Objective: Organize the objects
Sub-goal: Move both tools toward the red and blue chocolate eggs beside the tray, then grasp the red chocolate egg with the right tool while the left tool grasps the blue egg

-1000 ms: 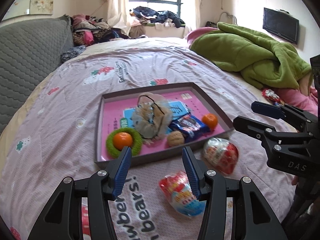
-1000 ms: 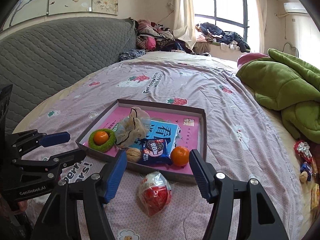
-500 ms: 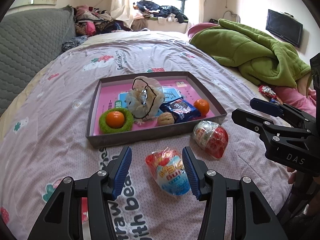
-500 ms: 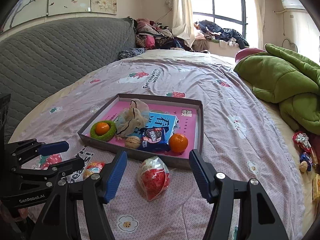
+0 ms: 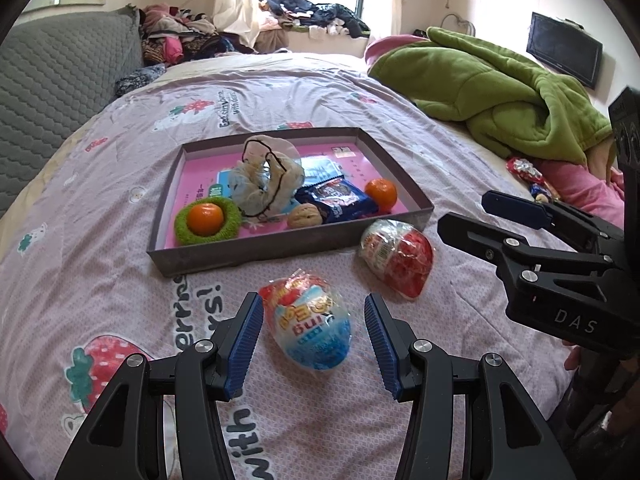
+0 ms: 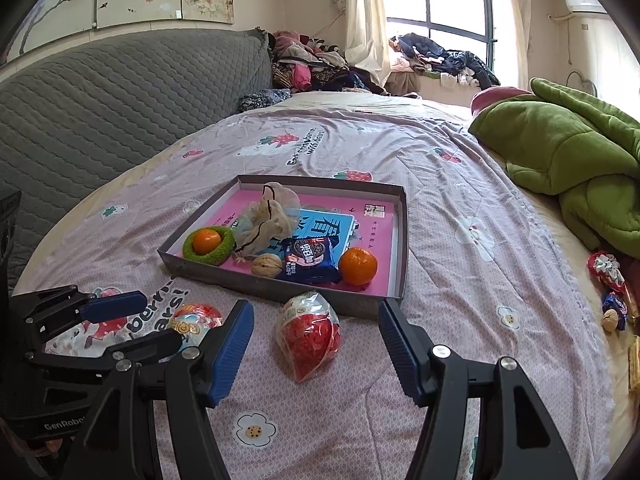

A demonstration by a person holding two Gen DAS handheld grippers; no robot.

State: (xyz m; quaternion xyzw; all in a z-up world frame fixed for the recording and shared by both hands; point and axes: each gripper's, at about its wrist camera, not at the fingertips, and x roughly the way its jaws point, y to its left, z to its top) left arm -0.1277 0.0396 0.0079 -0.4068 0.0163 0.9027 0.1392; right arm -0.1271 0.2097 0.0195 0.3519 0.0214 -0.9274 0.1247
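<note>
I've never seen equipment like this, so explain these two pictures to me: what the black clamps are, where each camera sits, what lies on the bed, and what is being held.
No robot here: a person carries a hand-held two-finger clamp in each hand, each with a wide-angle camera looking along its fingers. One picture comes from the left gripper, the other from the right gripper; each also sees the other from the side.

On the bedspread sits a shallow box holding two mandarins, one inside a green ring, a walnut, a blue biscuit packet and a gauzy pouch.

In front of the box lie two wrapped toy eggs. The blue-and-red egg lies between the left gripper's open fingers, the red egg between the right's. Nothing is held: the pads touch neither egg.
</note>
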